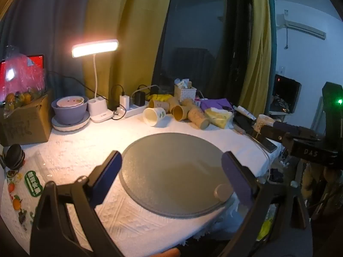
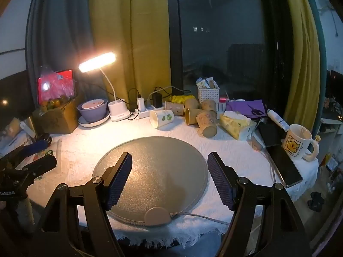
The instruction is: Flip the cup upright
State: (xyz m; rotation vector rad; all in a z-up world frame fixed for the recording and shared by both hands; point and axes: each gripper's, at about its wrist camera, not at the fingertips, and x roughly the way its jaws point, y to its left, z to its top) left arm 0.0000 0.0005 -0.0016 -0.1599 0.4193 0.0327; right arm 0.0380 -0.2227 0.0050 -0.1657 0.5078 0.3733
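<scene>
A white paper cup with green leaf prints lies on its side at the far edge of the table, mouth toward me; it also shows in the right wrist view. Several brown paper cups lie tumbled beside it on the right. My left gripper is open and empty over the round grey mat. My right gripper is open and empty over the same mat. Both are well short of the cups.
A lit desk lamp and its base, a power strip, stacked purple bowls, a cardboard box of fruit, a tissue pack, a white basket, an upright cartoon mug and a phone crowd the table's back and right side.
</scene>
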